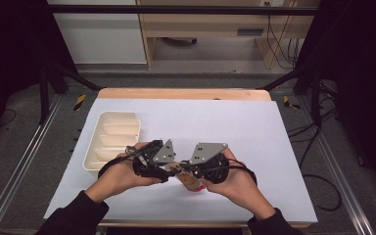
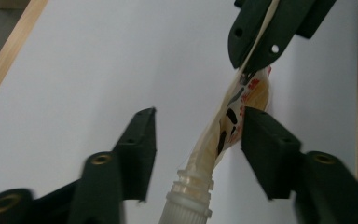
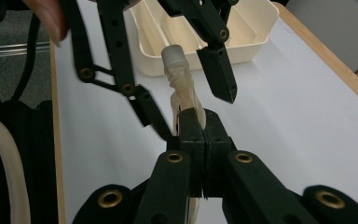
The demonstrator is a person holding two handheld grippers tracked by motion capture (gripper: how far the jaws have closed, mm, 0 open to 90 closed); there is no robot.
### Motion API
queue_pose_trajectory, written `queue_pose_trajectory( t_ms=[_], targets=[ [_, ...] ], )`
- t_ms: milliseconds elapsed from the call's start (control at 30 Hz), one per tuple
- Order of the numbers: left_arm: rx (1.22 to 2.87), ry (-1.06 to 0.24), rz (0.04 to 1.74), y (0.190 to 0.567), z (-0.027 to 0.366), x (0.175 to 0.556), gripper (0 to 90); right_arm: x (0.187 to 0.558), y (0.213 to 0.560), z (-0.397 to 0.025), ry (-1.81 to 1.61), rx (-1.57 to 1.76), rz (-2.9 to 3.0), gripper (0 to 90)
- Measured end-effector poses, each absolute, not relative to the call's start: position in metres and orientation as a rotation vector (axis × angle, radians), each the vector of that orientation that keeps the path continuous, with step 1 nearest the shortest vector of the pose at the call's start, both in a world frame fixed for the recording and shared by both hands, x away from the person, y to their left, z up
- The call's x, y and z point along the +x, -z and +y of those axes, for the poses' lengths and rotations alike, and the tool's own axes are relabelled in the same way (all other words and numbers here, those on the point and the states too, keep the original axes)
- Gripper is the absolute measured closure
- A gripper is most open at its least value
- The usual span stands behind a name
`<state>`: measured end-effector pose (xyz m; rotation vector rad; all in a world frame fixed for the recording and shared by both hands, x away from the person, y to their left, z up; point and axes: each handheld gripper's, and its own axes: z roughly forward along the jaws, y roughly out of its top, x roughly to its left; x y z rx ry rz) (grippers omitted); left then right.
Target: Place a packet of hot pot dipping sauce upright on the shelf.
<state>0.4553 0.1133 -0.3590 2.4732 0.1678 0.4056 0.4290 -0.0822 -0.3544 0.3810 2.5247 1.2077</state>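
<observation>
A small soft pouch [image 1: 192, 182] with red and black print and a white screw cap [image 2: 186, 205] hangs just above the white table, between the two grippers. My right gripper [image 3: 203, 121] is shut on the pouch's flat edge [image 3: 186, 100], opposite the cap [image 3: 173, 55]. In the left gripper view those same jaws [image 2: 256, 51] clamp the pouch [image 2: 233, 116] at the upper right. My left gripper [image 2: 200, 123] is open, its jaws on either side of the spout end; the right-hand jaw lies close against the pouch. Both grippers [image 1: 169, 169] [image 1: 188, 171] face each other near the table's front middle.
A cream tray [image 1: 108, 117] with several narrow compartments lies on the left of the white table [image 1: 254, 127], just beyond my left hand. A wooden edge [image 1: 183, 93] runs along the far side. Cables trail on the floor at the right.
</observation>
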Motion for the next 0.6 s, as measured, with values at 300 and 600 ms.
queue_pose_trajectory(
  t_ms=[300, 600],
  targets=[
    [2.518, -0.376, 0.140, 0.3617, 0.1070, 0.4549, 59.4, 0.4260, 0.3547, -0.0842, -1.209, 0.367, 2.528, 89.3],
    [2.515, -0.375, 0.140, 0.3626, 0.1108, 0.4545, 76.0, 0.4262, 0.3578, -0.0858, -1.205, 0.387, 2.516, 75.1]
  ],
)
